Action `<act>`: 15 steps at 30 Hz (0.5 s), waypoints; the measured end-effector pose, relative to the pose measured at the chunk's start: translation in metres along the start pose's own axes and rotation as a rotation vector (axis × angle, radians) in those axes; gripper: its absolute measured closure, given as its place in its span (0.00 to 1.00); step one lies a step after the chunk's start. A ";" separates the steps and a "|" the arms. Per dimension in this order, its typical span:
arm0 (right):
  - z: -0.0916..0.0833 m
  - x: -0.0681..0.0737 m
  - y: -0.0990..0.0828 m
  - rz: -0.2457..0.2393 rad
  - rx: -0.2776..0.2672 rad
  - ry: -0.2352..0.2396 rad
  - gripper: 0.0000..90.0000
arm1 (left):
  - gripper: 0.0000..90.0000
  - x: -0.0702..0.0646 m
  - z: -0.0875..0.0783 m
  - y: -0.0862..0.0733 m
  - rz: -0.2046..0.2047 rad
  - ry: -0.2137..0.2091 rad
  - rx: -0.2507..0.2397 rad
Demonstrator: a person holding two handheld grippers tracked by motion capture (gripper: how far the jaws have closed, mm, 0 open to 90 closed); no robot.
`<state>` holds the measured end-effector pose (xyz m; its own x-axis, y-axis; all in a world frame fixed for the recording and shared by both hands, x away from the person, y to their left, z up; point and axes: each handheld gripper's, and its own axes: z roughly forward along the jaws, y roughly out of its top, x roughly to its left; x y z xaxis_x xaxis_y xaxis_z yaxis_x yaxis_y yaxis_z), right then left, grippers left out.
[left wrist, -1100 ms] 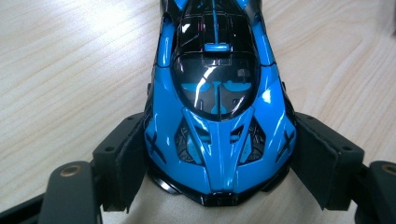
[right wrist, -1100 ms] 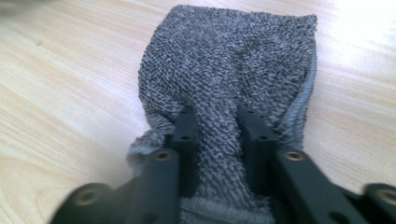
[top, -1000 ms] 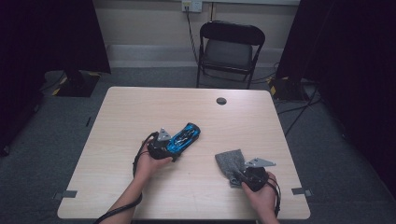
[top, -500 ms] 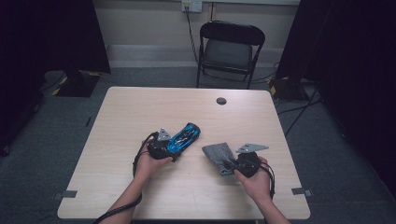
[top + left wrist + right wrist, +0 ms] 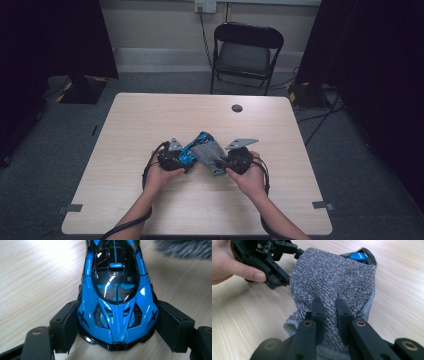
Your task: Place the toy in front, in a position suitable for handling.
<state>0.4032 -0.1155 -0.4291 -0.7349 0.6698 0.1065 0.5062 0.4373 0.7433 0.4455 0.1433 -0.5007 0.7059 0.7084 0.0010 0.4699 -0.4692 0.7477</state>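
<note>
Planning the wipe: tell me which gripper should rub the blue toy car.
Right. The right gripper already pinches the grey terry cloth draped over the blue toy car; the left gripper clamps the car's nose.

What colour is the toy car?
The toy car is bright blue with black; clearest in the left gripper view.

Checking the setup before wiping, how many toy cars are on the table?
1: the blue toy car sits mid-table, clamped in the left gripper, partly under the grey cloth.
</note>
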 end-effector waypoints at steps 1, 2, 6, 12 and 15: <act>0.003 0.002 0.003 -0.002 -0.003 0.003 0.89 | 0.27 0.000 0.000 0.000 -0.001 0.000 0.001; 0.006 0.004 0.005 -0.003 -0.005 0.007 0.89 | 0.27 0.000 0.000 0.000 -0.001 0.000 0.001; 0.017 0.012 0.014 -0.043 0.008 0.008 0.89 | 0.27 -0.001 0.000 0.000 -0.008 0.002 -0.006; 0.023 0.021 0.023 -0.072 0.020 0.005 0.89 | 0.27 -0.001 0.000 0.000 -0.005 0.005 -0.007; 0.027 0.021 0.024 -0.083 0.031 0.006 0.89 | 0.27 -0.001 -0.001 -0.001 -0.005 0.006 -0.006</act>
<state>0.4122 -0.0748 -0.4269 -0.7776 0.6269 0.0494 0.4573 0.5099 0.7286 0.4438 0.1438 -0.5009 0.7000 0.7142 0.0011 0.4706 -0.4624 0.7515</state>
